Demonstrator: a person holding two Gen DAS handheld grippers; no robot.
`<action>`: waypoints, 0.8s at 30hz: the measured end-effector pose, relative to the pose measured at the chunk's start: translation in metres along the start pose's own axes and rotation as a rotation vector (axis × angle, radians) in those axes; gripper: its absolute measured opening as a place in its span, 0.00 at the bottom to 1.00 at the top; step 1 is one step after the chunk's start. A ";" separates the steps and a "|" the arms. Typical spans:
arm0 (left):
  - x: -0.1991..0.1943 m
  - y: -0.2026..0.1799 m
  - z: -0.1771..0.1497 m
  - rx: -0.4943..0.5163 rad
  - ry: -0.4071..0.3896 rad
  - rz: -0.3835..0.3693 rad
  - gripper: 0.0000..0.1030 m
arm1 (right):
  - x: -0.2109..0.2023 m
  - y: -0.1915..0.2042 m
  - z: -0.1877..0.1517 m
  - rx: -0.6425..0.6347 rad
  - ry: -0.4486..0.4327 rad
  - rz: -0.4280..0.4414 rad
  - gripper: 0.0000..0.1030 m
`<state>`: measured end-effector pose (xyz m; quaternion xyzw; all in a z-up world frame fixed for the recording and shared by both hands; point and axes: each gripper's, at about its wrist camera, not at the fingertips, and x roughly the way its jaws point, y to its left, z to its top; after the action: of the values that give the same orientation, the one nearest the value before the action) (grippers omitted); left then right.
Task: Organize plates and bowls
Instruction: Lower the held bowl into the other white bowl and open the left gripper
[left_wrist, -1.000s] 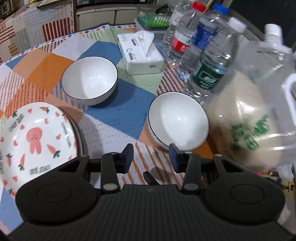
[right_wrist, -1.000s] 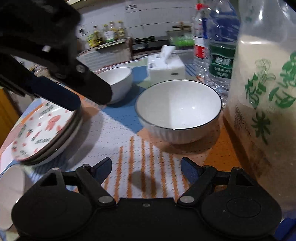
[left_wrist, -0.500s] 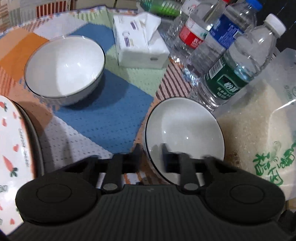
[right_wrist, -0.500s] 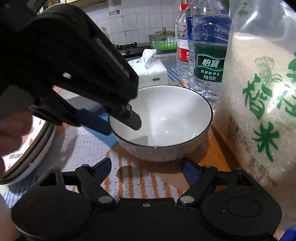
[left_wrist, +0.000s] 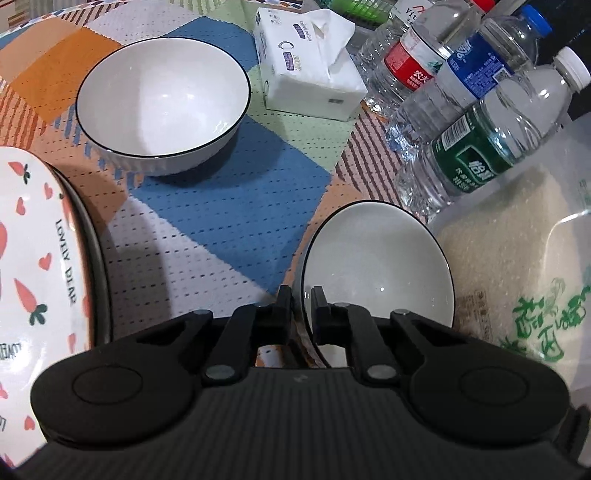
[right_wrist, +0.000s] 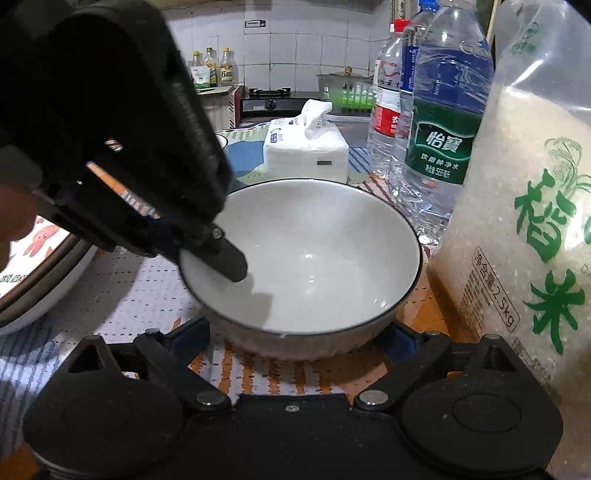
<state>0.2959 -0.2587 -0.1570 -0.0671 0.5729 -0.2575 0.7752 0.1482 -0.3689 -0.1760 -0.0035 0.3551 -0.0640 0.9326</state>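
White near bowl (left_wrist: 376, 266) rim pinched by left gripper (left_wrist: 301, 295) jaws (right gripper (right_wrist: 295, 332) jaws opening around it).

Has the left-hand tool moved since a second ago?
Yes. The left gripper came down toward the near bowl beside the rice bag; its jaws now pinch the rim.

Light falls from above me, fairly dim and warm. Glare spots sit inside the near bowl (right_wrist: 306, 258), and my left gripper (left_wrist: 301, 308) throws a soft shadow there. Straight lines bend at the edges (fisheye); the far kitchen wall looks soft.
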 end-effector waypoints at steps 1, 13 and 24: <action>0.000 -0.002 -0.001 0.007 0.004 0.017 0.09 | 0.000 0.000 0.001 -0.006 0.001 0.005 0.95; -0.040 -0.021 -0.010 0.102 0.027 0.054 0.11 | -0.027 0.002 0.008 -0.116 -0.003 0.035 0.87; -0.124 -0.019 -0.039 0.115 -0.010 0.037 0.13 | -0.105 0.004 0.011 -0.137 -0.082 0.246 0.89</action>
<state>0.2280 -0.2090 -0.0566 -0.0130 0.5543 -0.2755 0.7853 0.0781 -0.3524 -0.0981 -0.0261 0.3180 0.0753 0.9447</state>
